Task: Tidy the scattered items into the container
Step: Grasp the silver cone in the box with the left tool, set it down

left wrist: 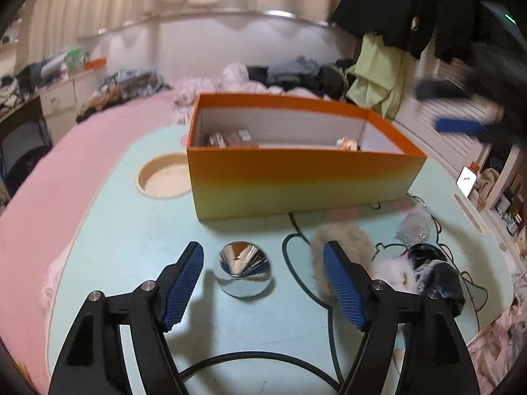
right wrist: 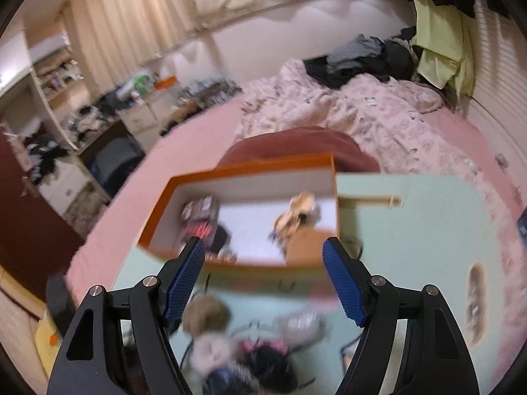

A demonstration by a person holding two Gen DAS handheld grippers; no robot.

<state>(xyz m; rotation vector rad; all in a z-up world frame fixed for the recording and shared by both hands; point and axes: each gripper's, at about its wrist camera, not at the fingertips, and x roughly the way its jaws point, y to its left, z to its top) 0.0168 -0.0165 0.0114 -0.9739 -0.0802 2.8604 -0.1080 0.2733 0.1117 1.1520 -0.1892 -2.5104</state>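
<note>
Scattered items are partly tidied, by my read: orange box [left wrist: 296, 177] already holds some things, several are out on the green table [left wrist: 131, 237]

Near to far, left wrist view:
- left gripper [left wrist: 263, 283]: jaws spread wide, nothing between the pads, hovering just above the table
- shiny metal cup [left wrist: 245, 271]: one, upright, sits between the open fingers, closer to the 11 o'clock finger, not touched
- beige fur ball [left wrist: 316, 247]: one, at 1 o'clock, partly behind the right finger
- white and black fluffy thing [left wrist: 418, 270]: at 2 o'clock, looks like one piece, could be two, too tangled to say
- clear plastic bag [left wrist: 416, 225]: one, just beyond the fluffy thing
- black cable [left wrist: 296, 230]: loops over the table, probably rig wiring, not clutter
- box at 12 o'clock, mid-table; round recess in the table at 11 o'clock, beside the box

Inside the box: patterned packets [left wrist: 227, 138] at the left end, count unclear; one small tan toy [left wrist: 347, 143] at the right end

Right gripper [right wrist: 263, 283]: also open and holding nothing, above the near edge of the box, view heavily blurred

Left to do, as I judge it: roughly four loose items, cup looks lined up as the next grab
</note>
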